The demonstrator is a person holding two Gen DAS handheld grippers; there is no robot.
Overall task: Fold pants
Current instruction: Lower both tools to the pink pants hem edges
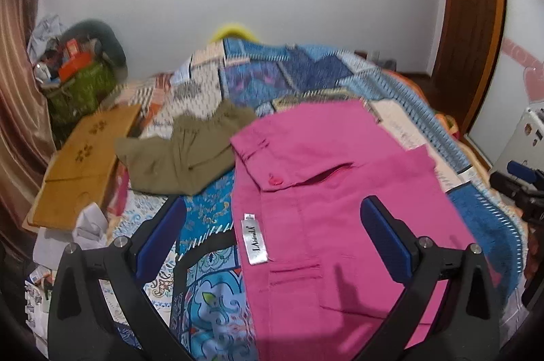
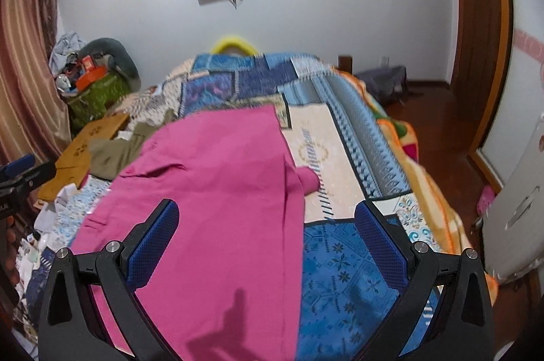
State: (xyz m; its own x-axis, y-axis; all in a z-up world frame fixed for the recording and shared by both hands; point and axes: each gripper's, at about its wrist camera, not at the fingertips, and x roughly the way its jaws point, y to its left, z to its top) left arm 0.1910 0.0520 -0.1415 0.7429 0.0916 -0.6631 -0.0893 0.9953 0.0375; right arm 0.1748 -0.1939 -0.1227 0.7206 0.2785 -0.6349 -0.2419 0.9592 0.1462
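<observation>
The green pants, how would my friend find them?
Start at the patterned bedspread that covers the bed. The olive pants lie crumpled on it, between the wooden board and the pink pants. They alone are dull green and rumpled.

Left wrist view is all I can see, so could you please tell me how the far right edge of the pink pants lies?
Observer: On the right wrist view, the pink pants have a small flap sticking out onto the cream patch of the bedspread.
Operator: Thank you. Is the right gripper holding anything?
Observer: No, the right gripper is open, one finger over the pants, the other over blue bedspread.
Operator: And what lies beyond the bed's right side?
Observer: A wooden floor and a dark stool by the wall.
</observation>
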